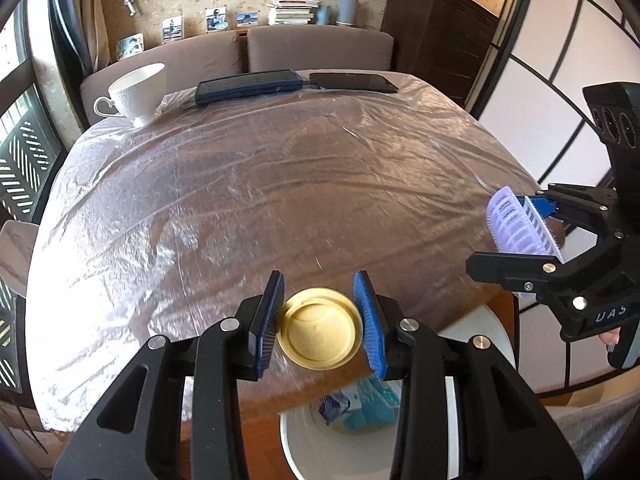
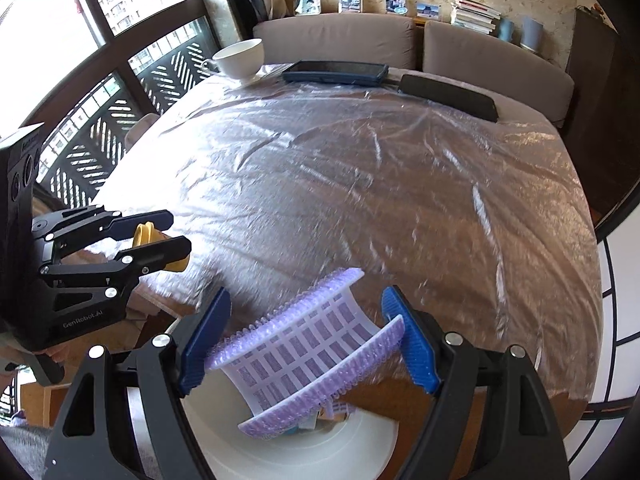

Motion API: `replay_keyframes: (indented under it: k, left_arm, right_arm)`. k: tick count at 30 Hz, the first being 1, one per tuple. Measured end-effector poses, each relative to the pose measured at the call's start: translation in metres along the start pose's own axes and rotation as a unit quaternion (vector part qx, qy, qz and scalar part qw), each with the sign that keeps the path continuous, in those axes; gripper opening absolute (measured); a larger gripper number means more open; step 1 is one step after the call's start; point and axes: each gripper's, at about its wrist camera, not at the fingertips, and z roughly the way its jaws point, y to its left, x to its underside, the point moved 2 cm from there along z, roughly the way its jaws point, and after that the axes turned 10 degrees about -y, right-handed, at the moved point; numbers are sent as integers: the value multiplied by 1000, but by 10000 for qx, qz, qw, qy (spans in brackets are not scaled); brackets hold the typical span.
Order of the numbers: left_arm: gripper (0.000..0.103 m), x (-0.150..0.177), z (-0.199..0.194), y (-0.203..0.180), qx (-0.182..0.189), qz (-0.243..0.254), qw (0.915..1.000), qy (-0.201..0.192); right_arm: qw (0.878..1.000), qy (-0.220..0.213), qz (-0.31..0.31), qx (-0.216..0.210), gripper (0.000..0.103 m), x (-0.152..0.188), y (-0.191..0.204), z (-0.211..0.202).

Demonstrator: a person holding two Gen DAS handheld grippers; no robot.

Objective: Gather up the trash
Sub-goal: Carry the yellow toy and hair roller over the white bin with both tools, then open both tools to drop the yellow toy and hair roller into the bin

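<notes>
My left gripper [image 1: 319,318] is shut on a round yellow cup lid [image 1: 320,328] and holds it at the table's near edge, above a white bin [image 1: 298,440]. In the right wrist view the left gripper [image 2: 160,236] shows at the left with the yellow lid [image 2: 145,234] between its fingers. My right gripper [image 2: 308,340] is shut on a purple and white hair roller [image 2: 304,354], held over the white bin [image 2: 340,452]. The left wrist view shows the right gripper [image 1: 516,236] with the roller [image 1: 516,224] at the right. Blue and white wrappers [image 1: 360,404] lie in the bin.
The table [image 1: 256,184] is covered with crinkled clear plastic. At its far side stand a white teacup [image 1: 138,92], a blue-cased tablet [image 1: 248,85] and a black phone [image 1: 354,82]. Brown sofa cushions [image 1: 320,48] sit behind. A window with a railing is at the left.
</notes>
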Motion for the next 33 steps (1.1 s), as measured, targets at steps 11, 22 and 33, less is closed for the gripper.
replay_keyframes:
  k: [11, 22, 33]
  left_arm:
    - [39, 25, -15, -22, 311, 246, 9990, 230]
    - [39, 55, -12, -38, 458, 475, 9960, 608]
    - [39, 83, 5, -44, 553, 623, 9919, 964]
  right_arm:
    - [9991, 373, -90, -183, 77, 36, 8, -7]
    - [9964, 745, -277, -296, 77, 69, 16, -4]
    - [9938, 1014, -296, -356, 77, 93, 14, 10]
